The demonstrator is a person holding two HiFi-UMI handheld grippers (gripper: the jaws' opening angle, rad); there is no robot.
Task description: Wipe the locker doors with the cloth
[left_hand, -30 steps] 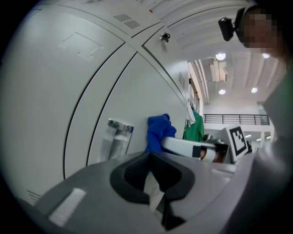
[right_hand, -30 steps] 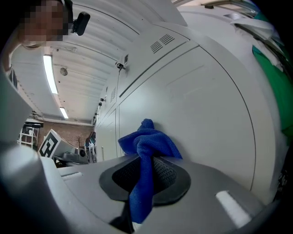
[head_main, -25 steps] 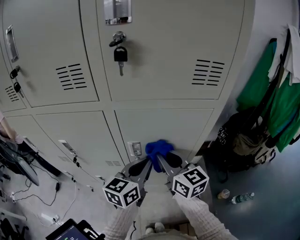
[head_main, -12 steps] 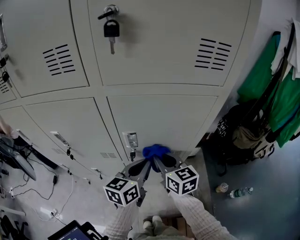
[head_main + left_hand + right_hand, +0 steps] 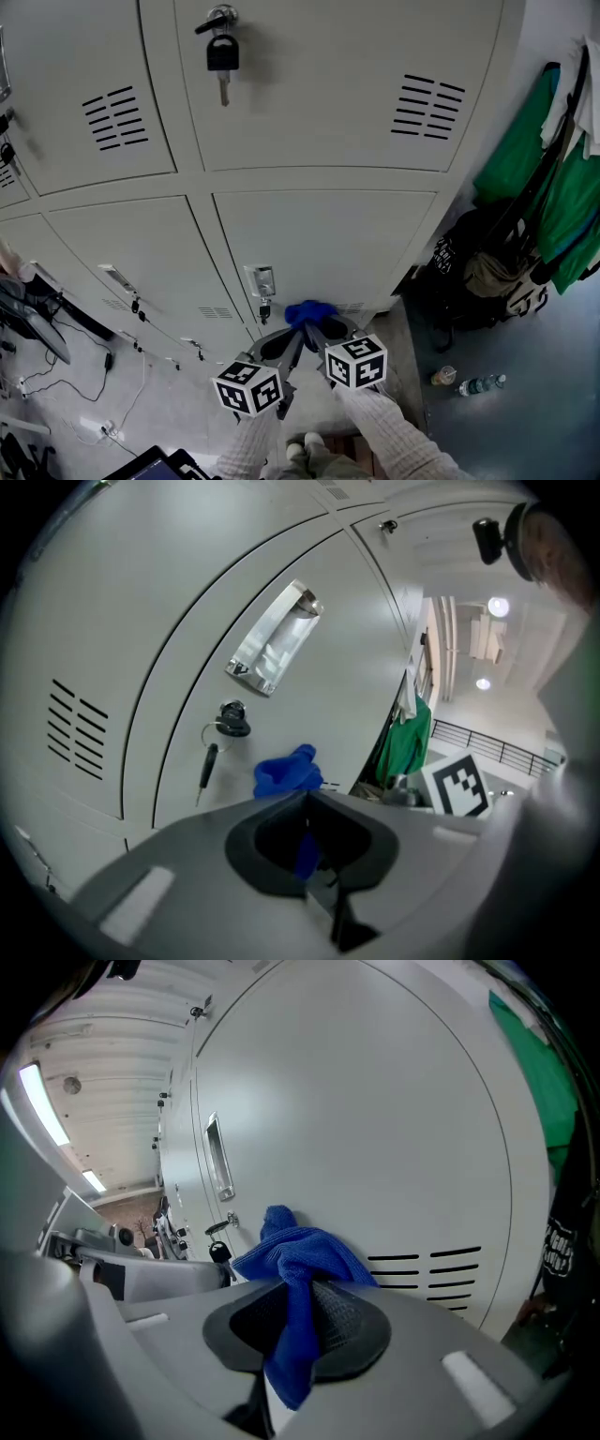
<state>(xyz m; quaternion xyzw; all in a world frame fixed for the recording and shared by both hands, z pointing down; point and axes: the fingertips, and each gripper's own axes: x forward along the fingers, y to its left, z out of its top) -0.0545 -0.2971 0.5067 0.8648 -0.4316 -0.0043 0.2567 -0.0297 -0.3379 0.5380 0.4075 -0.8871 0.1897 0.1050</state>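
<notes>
- Right gripper point(image 5: 317, 324): jaws closed on the blue cloth point(image 5: 310, 312). In the right gripper view a fold of the cloth point(image 5: 298, 1258) bunches above the pads and a tail hangs down between them.
- Left gripper point(image 5: 294, 334): jaws narrow, nearly together. A thin blue strip shows at the seam of its pads, so it appears to pinch the same cloth point(image 5: 286, 772), though the contact is poorly resolved.
- Cloth position: against the lower right locker door point(image 5: 328, 239), low on the panel. It lies just right of the latch plate point(image 5: 261, 278) and its hanging key point(image 5: 264, 309), and left of the vent slots point(image 5: 422, 1274).
- Edges: the door's bottom edge lies just below the cloth. The locker bank's right corner point(image 5: 469, 178) is well to the right, with most of the door's face bare above the cloth.
- Open room: beyond that corner hang green garments point(image 5: 530, 159) above a dark bag point(image 5: 478, 272). One bottle point(image 5: 483, 384) lies on the grey floor point(image 5: 525, 422). Cables point(image 5: 56, 380) trail over the floor at the left.
- Counts: two grippers, one cloth, two rows of doors, one key in the upper door's lock point(image 5: 223, 56).
</notes>
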